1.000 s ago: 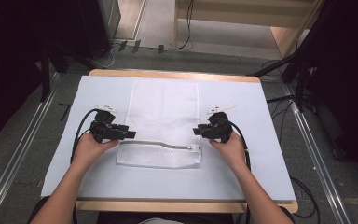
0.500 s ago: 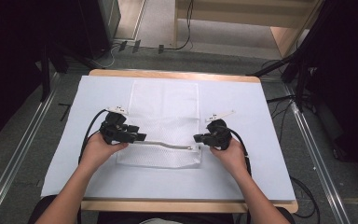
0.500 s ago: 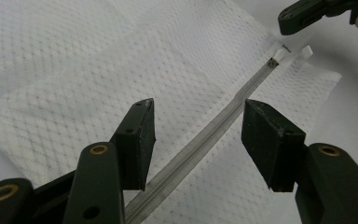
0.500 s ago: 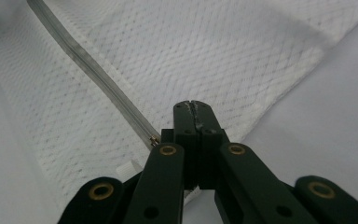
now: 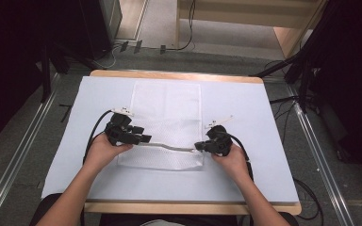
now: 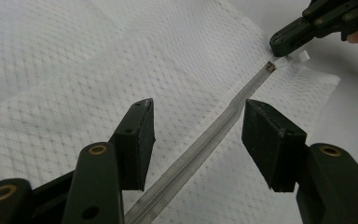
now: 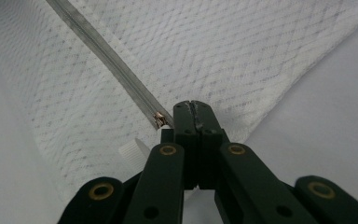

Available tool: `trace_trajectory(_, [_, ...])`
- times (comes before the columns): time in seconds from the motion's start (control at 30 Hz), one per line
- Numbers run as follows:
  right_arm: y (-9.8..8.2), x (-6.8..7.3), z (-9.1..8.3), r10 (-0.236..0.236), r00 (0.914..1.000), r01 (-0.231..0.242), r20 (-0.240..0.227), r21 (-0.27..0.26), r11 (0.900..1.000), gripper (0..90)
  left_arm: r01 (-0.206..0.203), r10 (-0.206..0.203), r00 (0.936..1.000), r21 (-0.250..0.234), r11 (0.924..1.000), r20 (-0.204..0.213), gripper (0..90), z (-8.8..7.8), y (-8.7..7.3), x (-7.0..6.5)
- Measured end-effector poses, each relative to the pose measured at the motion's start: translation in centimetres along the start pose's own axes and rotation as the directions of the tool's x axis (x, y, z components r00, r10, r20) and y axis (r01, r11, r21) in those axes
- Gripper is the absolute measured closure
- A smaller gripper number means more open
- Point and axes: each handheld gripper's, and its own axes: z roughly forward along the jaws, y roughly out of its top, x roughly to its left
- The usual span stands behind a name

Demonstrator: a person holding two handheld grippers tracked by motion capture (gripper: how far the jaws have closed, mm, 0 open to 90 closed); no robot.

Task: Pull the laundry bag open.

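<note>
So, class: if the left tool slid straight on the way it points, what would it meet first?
Probably the right tool, shut at the zipper pull. The left tool, open, straddles the zipper of the mesh bag; depth is unclear.

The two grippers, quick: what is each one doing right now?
Left gripper: open, jaws either side of the zipper, not pressing it.
Right gripper: shut at the zipper's end on the mesh bag.

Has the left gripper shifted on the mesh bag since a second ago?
Yes. In the high view the left gripper has moved right along the zipper, off the mesh bag's left edge and onto it, jaws open.
</note>
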Motion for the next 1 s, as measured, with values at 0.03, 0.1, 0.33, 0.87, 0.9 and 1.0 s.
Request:
trace_trajectory(0.03, [-0.1,0.1,0.0,0.000,1.0000,0.000,-0.002,0.000,1.000,90.0,-0.002,0.002,1.0000,0.003,1.0000,0.003,45.3,0.1,0.1,0.0])
trace_trajectory(0.1, [-0.2,0.2,-0.2,-0.003,1.0000,0.003,-0.002,0.005,1.000,90.0,-0.007,0.007,1.0000,0.005,1.0000,0.003,45.3,0.2,0.1,-0.1])
trace_trajectory(0.33, [-0.6,0.8,-0.2,-0.002,0.9999,0.002,-0.016,0.018,1.000,90.0,-0.015,0.015,0.9998,0.010,0.9998,0.010,45.2,0.7,0.4,-0.4])
trace_trajectory(0.87, [0.1,2.7,-0.2,-0.077,0.9969,0.077,-0.014,-0.052,0.996,90.0,-0.035,0.035,0.9984,0.009,0.9993,0.044,45.4,1.3,1.2,-1.6])
trace_trajectory(0.9, [0.1,2.7,-0.3,-0.069,0.9975,0.069,-0.011,-0.051,0.996,90.0,-0.036,0.035,0.9982,0.009,0.9993,0.048,45.4,1.4,1.4,-1.7])
trace_trajectory(1.0, [-0.2,2.4,-0.7,-0.075,0.9972,0.075,0.004,-0.052,0.996,90.0,-0.044,0.043,0.9976,0.019,0.9988,0.054,45.5,1.6,1.8,-1.9])
